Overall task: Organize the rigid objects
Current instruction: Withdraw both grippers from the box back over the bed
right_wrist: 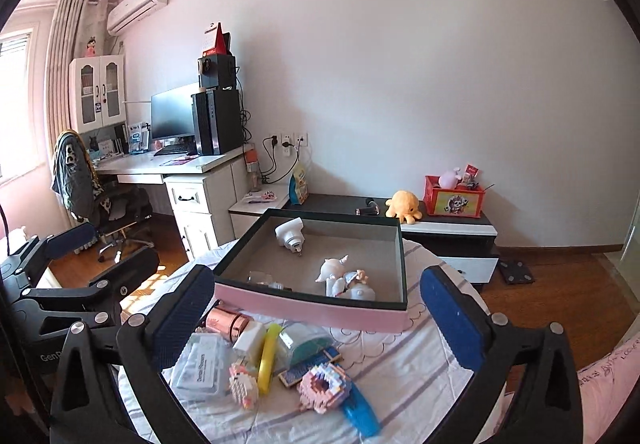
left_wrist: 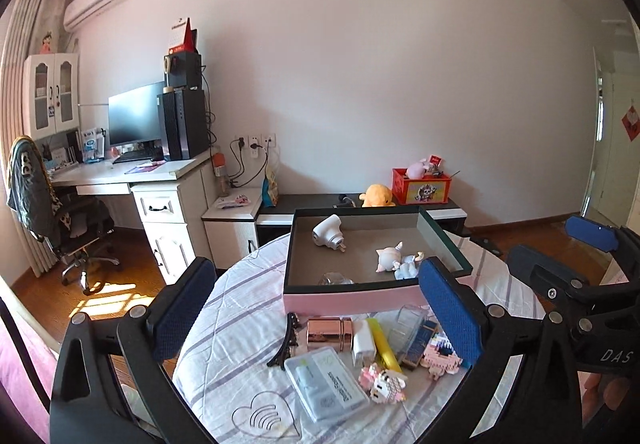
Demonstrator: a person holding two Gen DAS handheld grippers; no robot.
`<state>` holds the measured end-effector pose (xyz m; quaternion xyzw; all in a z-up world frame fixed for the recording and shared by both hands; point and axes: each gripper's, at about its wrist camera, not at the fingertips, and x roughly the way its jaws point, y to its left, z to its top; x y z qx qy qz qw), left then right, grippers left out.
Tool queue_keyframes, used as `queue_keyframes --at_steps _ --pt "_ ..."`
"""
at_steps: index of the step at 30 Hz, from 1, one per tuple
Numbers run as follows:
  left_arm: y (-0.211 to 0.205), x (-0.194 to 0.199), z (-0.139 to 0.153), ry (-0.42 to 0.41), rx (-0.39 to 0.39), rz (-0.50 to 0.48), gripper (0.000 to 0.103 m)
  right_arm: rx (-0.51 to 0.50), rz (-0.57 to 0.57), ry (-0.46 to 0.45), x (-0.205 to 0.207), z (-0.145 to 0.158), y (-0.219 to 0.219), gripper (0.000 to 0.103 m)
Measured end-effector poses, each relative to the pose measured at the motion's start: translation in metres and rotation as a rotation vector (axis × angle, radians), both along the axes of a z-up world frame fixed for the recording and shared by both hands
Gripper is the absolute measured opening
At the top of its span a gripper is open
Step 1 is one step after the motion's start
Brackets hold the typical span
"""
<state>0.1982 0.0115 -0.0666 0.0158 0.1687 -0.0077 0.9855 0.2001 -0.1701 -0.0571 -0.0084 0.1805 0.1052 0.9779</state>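
A pink box (left_wrist: 352, 294) with a dark rim and grey floor stands on the round table. In it lie a white plug adapter (left_wrist: 326, 234), a white figurine (left_wrist: 390, 258) and a clear item. Before it lies a heap: a rose-gold cylinder (left_wrist: 330, 334), a white charger (left_wrist: 363, 342), a yellow tube (left_wrist: 384, 344), a clear case (left_wrist: 326, 380), a black hair clip (left_wrist: 286, 340) and pink block figures (left_wrist: 382, 382). My left gripper (left_wrist: 316, 308) hangs open above the heap, holding nothing. My right gripper (right_wrist: 316, 314) is open and empty too, over the box (right_wrist: 320, 310) and a blue item (right_wrist: 362, 414).
A striped cloth (left_wrist: 240, 304) covers the table. Behind it a low dark cabinet (right_wrist: 448, 228) carries a yellow plush (right_wrist: 404, 206) and a red crate (right_wrist: 454, 200). A white desk (left_wrist: 132, 172) with a monitor and an office chair (left_wrist: 52, 212) stand at the left, on a wooden floor.
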Motion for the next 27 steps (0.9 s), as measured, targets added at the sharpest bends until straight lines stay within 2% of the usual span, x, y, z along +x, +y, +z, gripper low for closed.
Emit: queue_keyframes --at_steps 6,12,19,27 --pt "-0.008 -0.067 0.009 -0.086 0.018 0.034 0.103 0.002 -0.066 -0.056 -0.066 0.005 -0.010 0.103" --pt "-0.010 -0.109 0.015 -0.122 -0.016 0.025 0.103 0.002 -0.085 -0.105 -0.109 0.014 -0.014 0.103" --pt "-0.016 -0.132 0.022 -0.130 -0.004 0.012 0.103 -0.006 -0.102 -0.129 -0.137 0.018 -0.016 0.103" --pt "-0.019 -0.139 0.022 -0.131 0.003 0.015 0.103 -0.006 -0.105 -0.131 -0.143 0.018 -0.017 0.103"
